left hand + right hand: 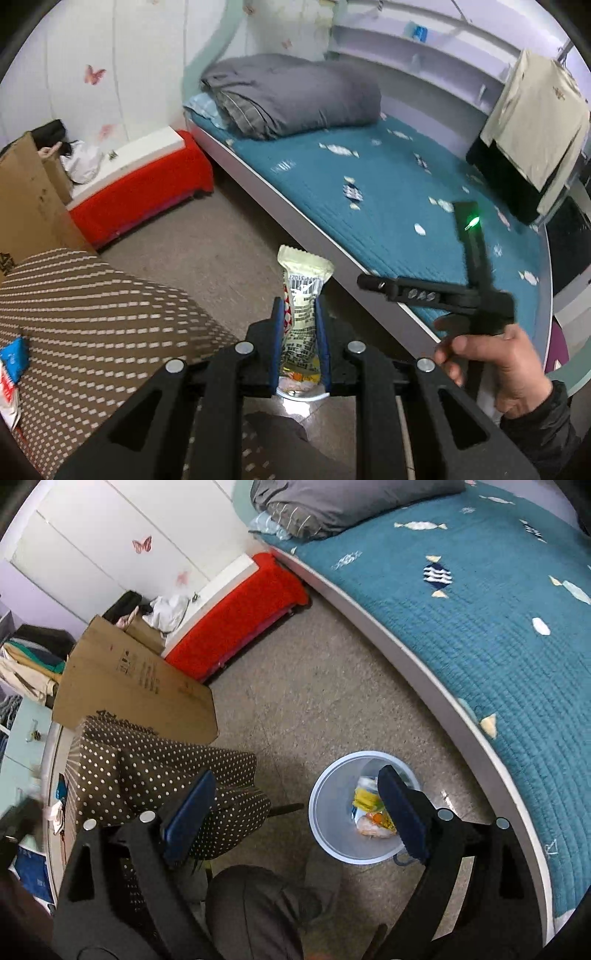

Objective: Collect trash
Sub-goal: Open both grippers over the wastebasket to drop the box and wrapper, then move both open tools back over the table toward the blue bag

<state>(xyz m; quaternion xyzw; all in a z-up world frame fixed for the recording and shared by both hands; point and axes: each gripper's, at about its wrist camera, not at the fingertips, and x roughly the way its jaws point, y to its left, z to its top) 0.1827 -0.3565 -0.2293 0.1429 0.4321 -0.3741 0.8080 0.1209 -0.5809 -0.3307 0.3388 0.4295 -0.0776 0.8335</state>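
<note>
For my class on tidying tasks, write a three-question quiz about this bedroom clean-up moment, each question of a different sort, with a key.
1. True or false: the left hand-held gripper is shut on a snack wrapper.
2. Multiple choice: where does the waste bin stand? A) on the bed B) on the floor beside the bed C) on the cardboard box
3. Fill in: the right hand-held gripper has its jaws ____.

Key: 1 true; 2 B, and the bin already holds some packaging; 3 open, with nothing between them, above the bin.
</note>
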